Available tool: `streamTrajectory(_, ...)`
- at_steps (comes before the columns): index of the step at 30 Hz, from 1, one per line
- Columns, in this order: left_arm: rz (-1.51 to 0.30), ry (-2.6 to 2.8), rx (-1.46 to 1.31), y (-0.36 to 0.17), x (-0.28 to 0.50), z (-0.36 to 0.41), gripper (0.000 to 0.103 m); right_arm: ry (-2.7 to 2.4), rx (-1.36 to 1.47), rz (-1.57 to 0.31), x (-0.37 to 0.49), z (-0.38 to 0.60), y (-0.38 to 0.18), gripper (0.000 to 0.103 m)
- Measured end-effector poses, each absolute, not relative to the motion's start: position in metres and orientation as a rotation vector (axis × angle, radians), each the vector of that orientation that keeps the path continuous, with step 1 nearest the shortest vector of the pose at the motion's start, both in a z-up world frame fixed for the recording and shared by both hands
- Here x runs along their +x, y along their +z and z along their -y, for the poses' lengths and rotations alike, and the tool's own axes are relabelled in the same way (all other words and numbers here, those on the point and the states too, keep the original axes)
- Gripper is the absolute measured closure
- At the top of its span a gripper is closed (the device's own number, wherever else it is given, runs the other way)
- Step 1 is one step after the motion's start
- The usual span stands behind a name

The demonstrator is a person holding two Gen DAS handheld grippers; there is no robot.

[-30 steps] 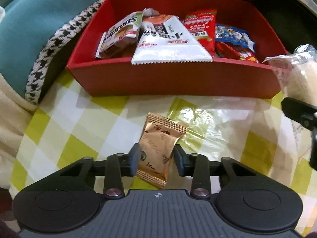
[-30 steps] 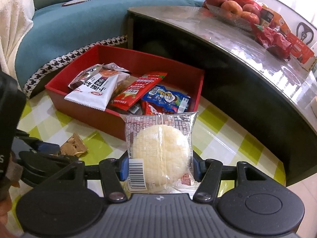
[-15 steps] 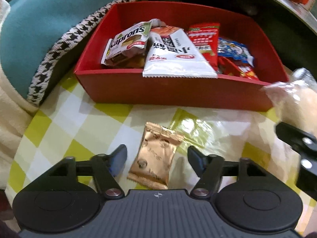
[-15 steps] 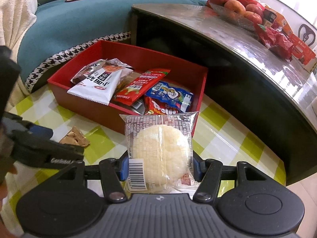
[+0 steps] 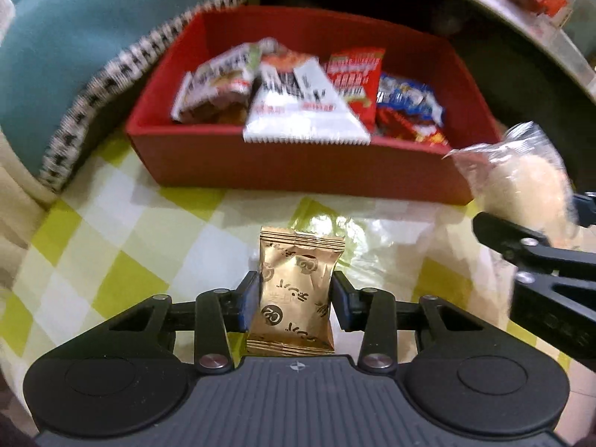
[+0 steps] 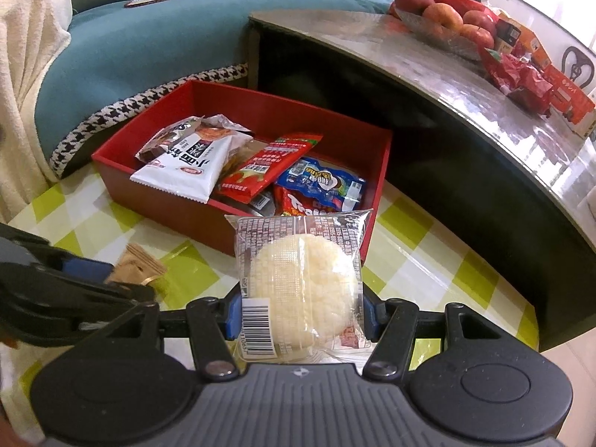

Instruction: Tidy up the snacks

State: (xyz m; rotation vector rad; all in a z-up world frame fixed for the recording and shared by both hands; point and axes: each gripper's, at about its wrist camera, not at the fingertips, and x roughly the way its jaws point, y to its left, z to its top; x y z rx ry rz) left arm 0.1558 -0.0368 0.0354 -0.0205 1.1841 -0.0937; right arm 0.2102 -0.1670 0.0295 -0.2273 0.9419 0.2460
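Between the jaws of the left gripper [image 5: 295, 300] sits a gold snack packet [image 5: 292, 298], upright, both blue pads pressed against its sides; the jaws have just been closing and are now clamped on it, the packet lifted clear of the yellow-and-white checked cloth [image 5: 111, 246] beneath. Ahead of these jaws stands the red box [image 5: 290, 167], holding a white triangular packet [image 5: 298, 111], a red sachet [image 5: 355, 78], a blue packet [image 5: 409, 100] and a brown-and-white biscuit pack [image 5: 216, 85], blurred in this view. To the right of the left jaws, the right gripper's black finger and its load are seen from the side. Between the jaws of the right gripper [image 6: 301, 311] is 1 clear-wrapped round rice cake [image 6: 303, 279], barcode at lower left, gripped on both edges and held upright. Beyond it lies the same red box, near corner just behind the cake's top edge. To the right of these jaws runs a dark table [image 6: 447, 85] bearing a bowl of apples [image 6: 443, 18]; to the left, a teal sofa [image 6: 149, 44] with houndstooth trim.
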Motion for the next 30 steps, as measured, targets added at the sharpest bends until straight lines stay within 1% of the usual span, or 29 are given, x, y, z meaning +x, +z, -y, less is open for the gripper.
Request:
streamTrajectory(4,-1.134,-0.088,-0.021,0.052,0.150,0.035,0.054,0.244,-0.222,-0.923,0.209,0.167,0.036,0.042)
streamTrajectory(12,-1.033,-0.050,-0.039,0.080,0.169,0.031,0.054,0.228,-0.180,-0.868,0.221,0.170,0.051,0.042)
streamTrajectory(23,-1.001,-0.029,-0.061,0.083,0.222,0.029,0.054,0.226,-0.119,-0.853,0.264,0.161,0.050,0.042)
streamTrajectory(30,-0.995,-0.018,-0.029,0.075,0.249,0.034,0.054,0.208,-0.136,-0.862,0.290,0.155,0.036,0.042)
